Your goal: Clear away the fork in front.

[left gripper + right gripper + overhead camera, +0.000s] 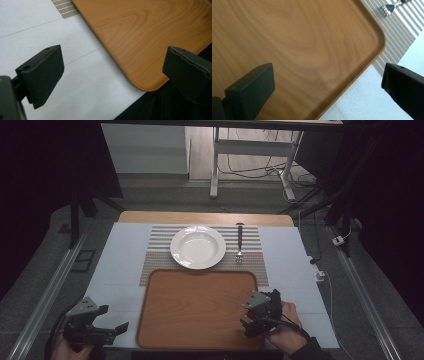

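1. The left gripper (111, 330) sits at the near left corner of the table (120, 270), jaws wide apart and holding nothing. In the left gripper view the tray (150, 37) has its rounded near corner lying between the jaws but below them, not touched. That corner appears to reach the table's near edge; a push from this side could slide the tray askew or tip it off the front.

2. The right gripper (256, 324) hovers over the tray's near right part, also spread open and empty. In the right gripper view one jaw is above the wood and the other is out past the raised rim (372, 62). If it came down like this, I judge a jaw could land on the rim rather than beside it and skid the tray.

3. The tray lies flat and bare, its far edge overlapping the striped mat (155, 250). Dragging the tray could pull or bunch the mat and shift what rests on it.

4. On the mat, just beyond the tray, sits the white plate (198, 246). It is smooth and shallow; a two-jaw pinch on its rim may slip, and a drop onto the tray would be loud or chip it.

5. The fork (239, 242) lies right of the plate, tines toward the tray. Being thin and flat, it is likely to be nudged away rather than caught.
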Demonstrator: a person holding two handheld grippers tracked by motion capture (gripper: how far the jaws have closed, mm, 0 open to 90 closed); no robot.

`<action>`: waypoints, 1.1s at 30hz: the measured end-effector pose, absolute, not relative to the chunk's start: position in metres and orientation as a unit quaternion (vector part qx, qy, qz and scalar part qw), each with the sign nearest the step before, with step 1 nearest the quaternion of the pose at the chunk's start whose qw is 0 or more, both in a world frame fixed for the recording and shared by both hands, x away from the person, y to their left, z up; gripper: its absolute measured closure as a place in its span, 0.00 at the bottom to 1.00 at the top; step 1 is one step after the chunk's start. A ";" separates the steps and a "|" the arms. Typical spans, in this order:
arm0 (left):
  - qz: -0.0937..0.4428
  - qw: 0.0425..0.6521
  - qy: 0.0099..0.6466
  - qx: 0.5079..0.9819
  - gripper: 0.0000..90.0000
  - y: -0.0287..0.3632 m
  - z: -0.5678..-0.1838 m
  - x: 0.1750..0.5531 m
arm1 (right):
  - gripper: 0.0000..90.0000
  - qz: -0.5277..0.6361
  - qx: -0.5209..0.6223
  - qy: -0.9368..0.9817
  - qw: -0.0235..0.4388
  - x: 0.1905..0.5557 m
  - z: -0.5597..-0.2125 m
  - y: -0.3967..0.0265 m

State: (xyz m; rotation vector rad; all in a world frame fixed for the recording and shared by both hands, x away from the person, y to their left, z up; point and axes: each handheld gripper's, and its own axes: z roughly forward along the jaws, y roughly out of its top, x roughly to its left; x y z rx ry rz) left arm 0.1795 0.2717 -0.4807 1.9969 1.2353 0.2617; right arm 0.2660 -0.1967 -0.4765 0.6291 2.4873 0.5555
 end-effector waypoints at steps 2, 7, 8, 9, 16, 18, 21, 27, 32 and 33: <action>0.102 0.380 0.484 0.782 0.04 0.272 -0.481 0.180 | 0.00 0.194 0.221 0.919 0.263 0.269 -0.477 -0.192; 0.102 0.379 0.484 0.782 0.04 0.272 -0.481 0.180 | 0.00 0.172 0.195 0.923 0.283 0.278 -0.478 -0.183; 0.101 0.379 0.484 0.782 0.04 0.272 -0.481 0.180 | 0.00 0.167 0.191 0.924 0.286 0.279 -0.478 -0.182; 0.101 0.379 0.484 0.782 0.04 0.272 -0.481 0.180 | 0.00 0.165 0.187 0.924 0.288 0.281 -0.479 -0.180; 0.099 0.379 0.485 0.782 0.04 0.272 -0.481 0.180 | 0.00 0.143 0.172 0.924 0.311 0.293 -0.480 -0.172; 0.099 0.380 0.485 0.782 0.04 0.272 -0.481 0.180 | 0.00 0.138 0.170 0.923 0.315 0.297 -0.481 -0.170; 0.098 0.380 0.485 0.782 0.04 0.272 -0.481 0.180 | 0.00 0.129 0.163 0.923 0.324 0.303 -0.482 -0.168; 0.098 0.380 0.485 0.781 0.04 0.272 -0.481 0.180 | 0.00 0.108 0.139 0.923 0.343 0.317 -0.482 -0.162; 0.096 0.381 0.485 0.781 0.04 0.272 -0.481 0.181 | 0.00 0.096 0.132 0.920 0.357 0.328 -0.483 -0.156; 0.097 0.381 0.486 0.781 0.04 0.272 -0.481 0.181 | 0.00 0.094 0.125 0.921 0.357 0.331 -0.483 -0.155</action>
